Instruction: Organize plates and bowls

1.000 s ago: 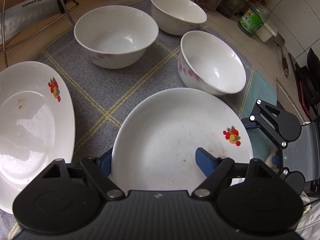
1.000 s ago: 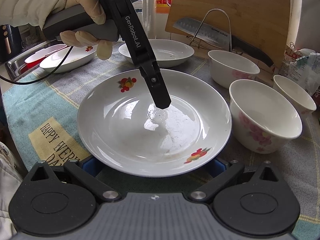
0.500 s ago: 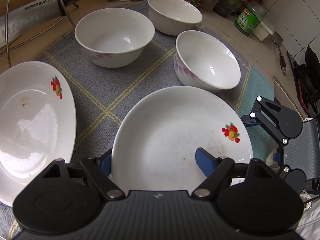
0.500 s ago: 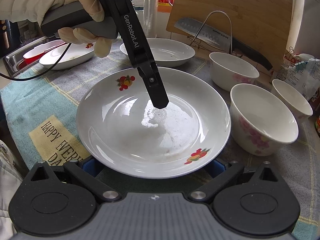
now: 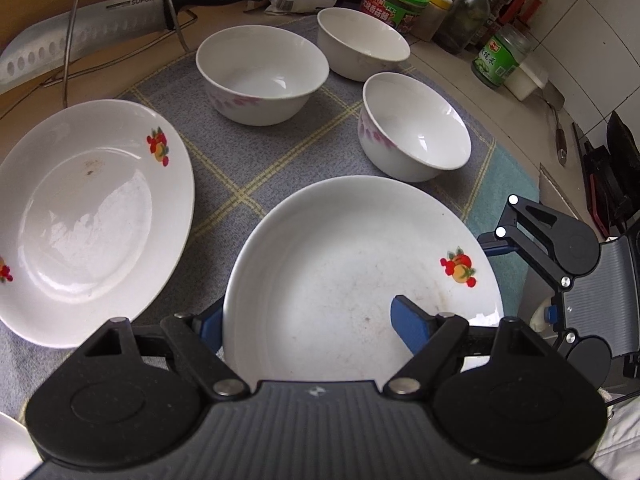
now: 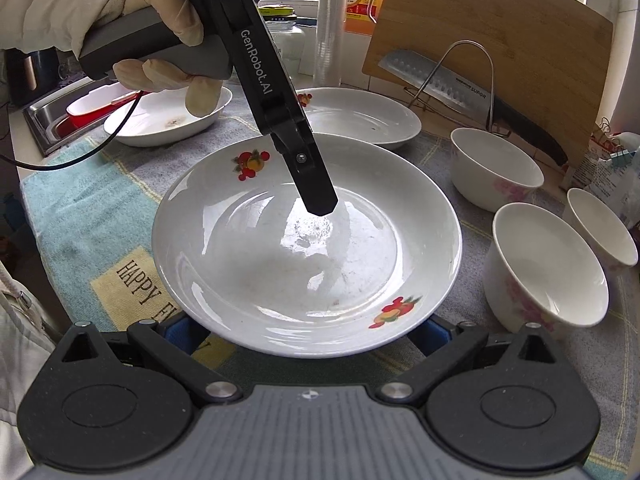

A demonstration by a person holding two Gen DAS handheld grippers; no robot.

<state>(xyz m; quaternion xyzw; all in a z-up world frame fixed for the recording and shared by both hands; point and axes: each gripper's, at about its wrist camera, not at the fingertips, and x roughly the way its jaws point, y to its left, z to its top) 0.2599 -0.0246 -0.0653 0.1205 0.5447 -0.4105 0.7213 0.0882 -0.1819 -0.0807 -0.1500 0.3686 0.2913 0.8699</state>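
- One tabletop (image 5: 460, 64) carried everything, pale and running to a tiled wall.
- Most of it lay under a grey cloth (image 5: 248, 168) with yellow checks and a teal end printed with letters.
- Behind the cloth a wooden cutting board (image 6: 500, 40) leaned upright, with a wire rack (image 6: 472, 52) in front of it holding a big knife (image 6: 440, 80).
- Nearest of the plates was a white plate (image 5: 340, 264) with two fruit prints, in the middle of the cloth between both grippers. I could not tell whether it sat on the cloth or just above it.
- A second plate (image 5: 88, 216) with the same print lay beside it on the cloth, apart from it. A third dish (image 6: 168, 120) sat further off, near a sink.
- Three white bowls stood upright and empty beyond the plate: a wide bowl (image 5: 260, 72), a plain bowl (image 5: 360, 40) behind it, and a flowered bowl (image 5: 416, 128) just beside the plate's rim.
- The left gripper (image 5: 308, 320), held by a gloved hand (image 6: 160, 20), gripped the plate, one finger inside the dish and the other outside under the rim.
- The right gripper (image 6: 308, 328) had its jaws spread wide, clamping nothing, the blue tips tucked under the plate's near rim.
- Several jars (image 5: 500, 60) stood along the wall.
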